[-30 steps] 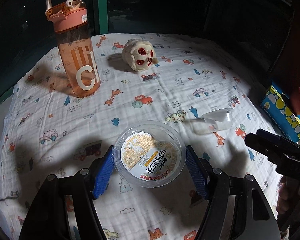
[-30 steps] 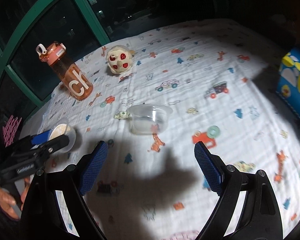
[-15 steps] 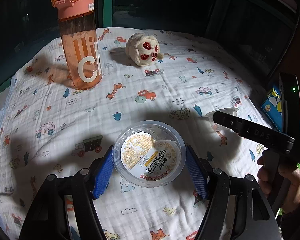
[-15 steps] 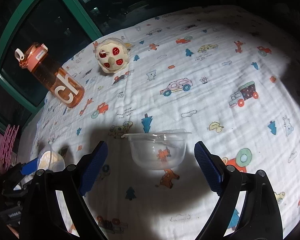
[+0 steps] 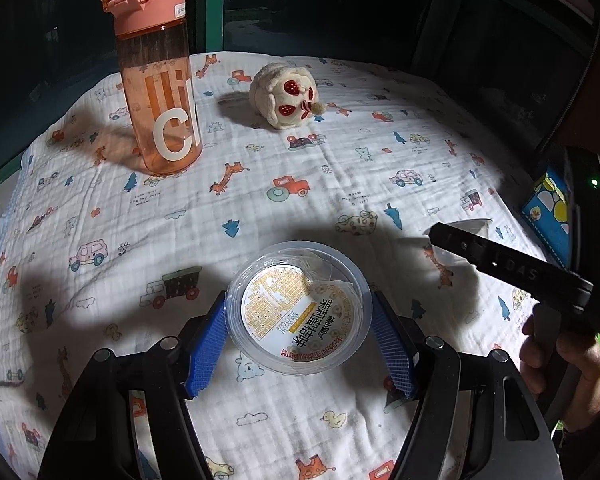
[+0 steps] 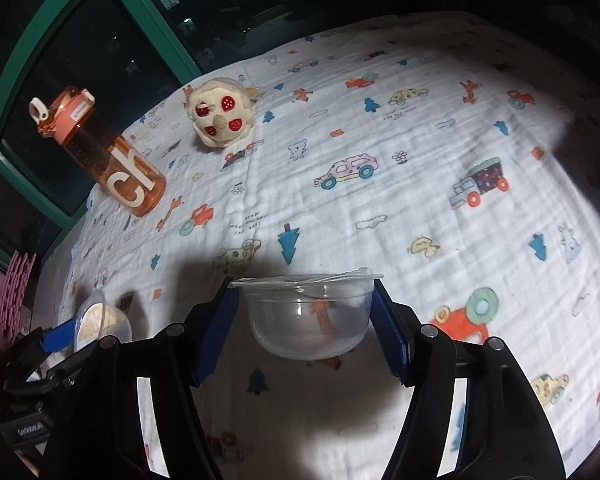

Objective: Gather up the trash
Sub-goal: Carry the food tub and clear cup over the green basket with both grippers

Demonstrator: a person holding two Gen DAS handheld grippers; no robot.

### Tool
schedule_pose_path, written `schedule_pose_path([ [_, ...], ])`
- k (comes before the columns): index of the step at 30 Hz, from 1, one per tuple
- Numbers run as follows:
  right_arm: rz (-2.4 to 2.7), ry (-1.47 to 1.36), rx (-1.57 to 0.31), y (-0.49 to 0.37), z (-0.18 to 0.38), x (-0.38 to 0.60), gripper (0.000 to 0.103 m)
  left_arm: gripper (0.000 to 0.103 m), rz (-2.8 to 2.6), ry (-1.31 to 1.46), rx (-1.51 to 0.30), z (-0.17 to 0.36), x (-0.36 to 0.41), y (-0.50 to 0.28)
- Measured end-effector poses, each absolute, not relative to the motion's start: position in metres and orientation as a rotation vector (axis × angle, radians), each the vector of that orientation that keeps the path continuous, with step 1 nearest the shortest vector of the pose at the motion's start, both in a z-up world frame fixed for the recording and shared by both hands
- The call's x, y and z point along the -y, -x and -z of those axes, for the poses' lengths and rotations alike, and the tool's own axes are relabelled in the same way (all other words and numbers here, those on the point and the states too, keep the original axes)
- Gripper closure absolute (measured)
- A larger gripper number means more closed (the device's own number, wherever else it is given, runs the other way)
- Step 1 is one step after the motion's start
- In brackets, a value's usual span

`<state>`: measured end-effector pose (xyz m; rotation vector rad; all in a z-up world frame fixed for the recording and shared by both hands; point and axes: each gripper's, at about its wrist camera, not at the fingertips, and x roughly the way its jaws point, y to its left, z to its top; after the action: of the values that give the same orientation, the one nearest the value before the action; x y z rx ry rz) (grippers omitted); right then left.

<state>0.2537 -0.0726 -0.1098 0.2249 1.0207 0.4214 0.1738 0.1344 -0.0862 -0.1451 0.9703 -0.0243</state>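
Clear plastic, 2 pieces of it, on a white cartoon-print cloth (image 5: 340, 168). Nearest the left gripper (image 5: 300, 344): a lidded cup (image 5: 299, 307) with a yellow-and-white printed label facing up, clamped at both sides between the blue pads (image 5: 206, 350), held just above or on the cloth, cannot tell which. Over on the right: an empty transparent cup (image 6: 310, 318), upright, with a peeled film lying across its rim, set between the right gripper (image 6: 306, 332) pads (image 6: 388, 338); both pads at the cup's rim, contact likely but true grip hard to judge. From the left wrist view, only the rim of that cup visible behind the black arm of the right gripper, hand (image 5: 564, 364) on its handle at the lower right edge. Farther back on the cloth: an orange water bottle (image 5: 156, 80), standing upright, and a cream plush toy (image 5: 286, 96) with red spots, well apart from both cups. Blue patterned box (image 5: 546, 208) at the cloth's right edge.
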Motion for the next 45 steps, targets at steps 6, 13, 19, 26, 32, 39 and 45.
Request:
schedule_pose_path([
  [6,-0.405,-0.17,-0.972,-0.218,0.089,0.09,0.038,0.036,0.051,0.14,-0.954,0.077,-0.118,-0.164],
  [13,-0.356,-0.136,-0.937,-0.169,0.07,0.115,0.038,0.036,0.1,0.128,-0.933,0.064,-0.09,-0.148],
  [19,-0.306,-0.133,-0.909,-0.127,0.054,0.144,0.038,0.036,0.159,0.115,-0.917,0.053,-0.058,-0.134],
  [26,-0.221,-0.138,-0.86,-0.076,0.035,0.185,0.038,0.036,0.252,0.082,-0.907,0.043,-0.007,-0.115],
  [32,-0.14,-0.165,-0.843,-0.041,0.025,0.225,0.038,0.036,0.338,0.048,-0.894,0.035,0.04,-0.099],
  [39,-0.033,-0.208,-0.83,-0.008,0.024,0.276,0.038,0.036,0.431,-0.007,-0.895,0.029,0.092,-0.087],
  [45,0.063,-0.216,-0.826,0.013,0.024,0.322,0.038,0.036,0.498,-0.046,-0.896,0.024,0.133,-0.079],
])
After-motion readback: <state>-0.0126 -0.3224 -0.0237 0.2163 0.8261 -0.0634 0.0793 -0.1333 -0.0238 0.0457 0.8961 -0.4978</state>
